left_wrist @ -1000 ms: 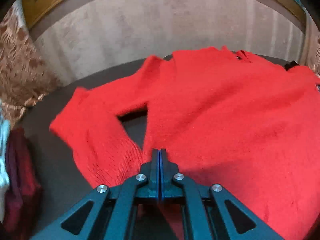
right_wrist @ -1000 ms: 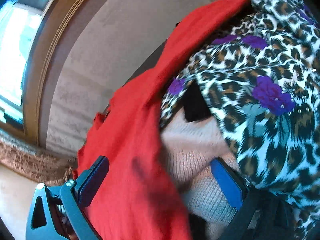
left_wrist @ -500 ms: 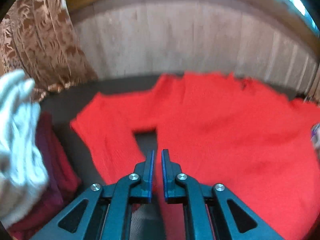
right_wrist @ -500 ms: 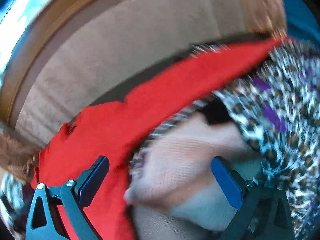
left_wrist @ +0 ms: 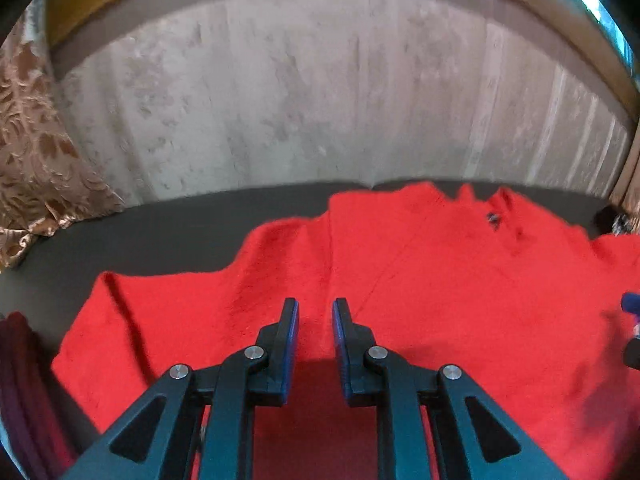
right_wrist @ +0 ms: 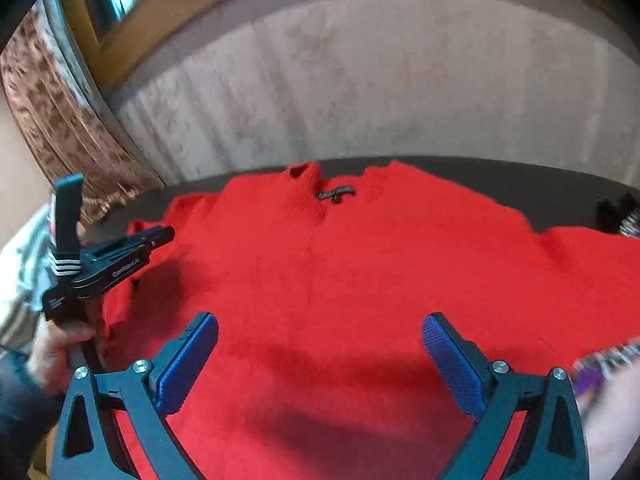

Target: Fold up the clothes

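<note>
A red knitted sweater (left_wrist: 440,288) lies spread flat on a dark table (left_wrist: 160,232), one sleeve reaching out to the left. My left gripper (left_wrist: 316,308) hovers over its lower left part. Its jaws stand a little apart and are opening, with nothing between the pads. In the right wrist view the sweater (right_wrist: 360,264) shows its collar and neck label (right_wrist: 336,193) at the far side. My right gripper (right_wrist: 320,320) hangs wide open above the body, holding nothing. The left gripper's body (right_wrist: 108,264) and the hand (right_wrist: 56,348) holding it show at the left edge.
A dark red garment (left_wrist: 20,380) lies by the table's left edge. Leopard-print cloth (right_wrist: 600,364) sits at the right, beside the sweater. A grey wall (left_wrist: 320,100) rises just behind the table, with a brown patterned curtain (left_wrist: 40,152) at the left.
My left gripper went from shut to slightly apart and moved up over the sweater. The right gripper swung away from the leopard-print pile and rolled level over the red sweater.
</note>
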### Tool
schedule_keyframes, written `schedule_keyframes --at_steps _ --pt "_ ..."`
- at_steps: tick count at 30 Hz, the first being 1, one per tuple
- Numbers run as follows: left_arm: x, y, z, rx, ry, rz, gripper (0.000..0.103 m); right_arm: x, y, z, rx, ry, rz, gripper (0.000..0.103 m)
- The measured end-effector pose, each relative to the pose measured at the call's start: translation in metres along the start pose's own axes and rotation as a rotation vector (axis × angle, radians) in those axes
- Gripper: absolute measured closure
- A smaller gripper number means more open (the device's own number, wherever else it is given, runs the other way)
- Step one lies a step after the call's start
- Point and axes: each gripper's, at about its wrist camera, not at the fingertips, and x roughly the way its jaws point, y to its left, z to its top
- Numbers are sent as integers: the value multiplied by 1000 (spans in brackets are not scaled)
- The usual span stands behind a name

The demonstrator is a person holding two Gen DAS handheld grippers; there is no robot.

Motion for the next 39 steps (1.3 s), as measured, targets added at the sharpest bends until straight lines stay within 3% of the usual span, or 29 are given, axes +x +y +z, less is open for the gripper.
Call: schedule_keyframes --at_steps 3,5,6,8,12,18,23,26,31,34,39 --pt "23 20 -3 -53 80 74 83 41 -10 11 22 75 -66 0" --pt "22 42 -4 -131 57 50 83 59 -17 11 68 109 -69 0" --pt "23 48 -5 -135 52 81 83 66 -20 12 85 119 -70 0" --pt "24 59 -8 -140 41 145 83 70 -18 17 72 84 -99 0" --pt "26 75 -9 -204 42 150 83 89 5 23 -1 67 -174 0" --pt "29 80 -8 -206 49 247 83 96 9 30 -2 49 -177 0" --pt "12 90 2 -266 71 209 83 95 9 32 0 39 -151 0" --pt "-22 74 0 -284 0 132 84 95 10 33 1 32 -134 0" --pt "-62 20 -25 -164 -55 1 84 71 8 25 -1 8 -66 0" --pt "-61 5 -42 -129 -28 -28 84 39 5 12 -6 -15 6 0" --pt "-57 1 -72 -144 33 -19 84 11 -7 -36 -14 32 -3 0"
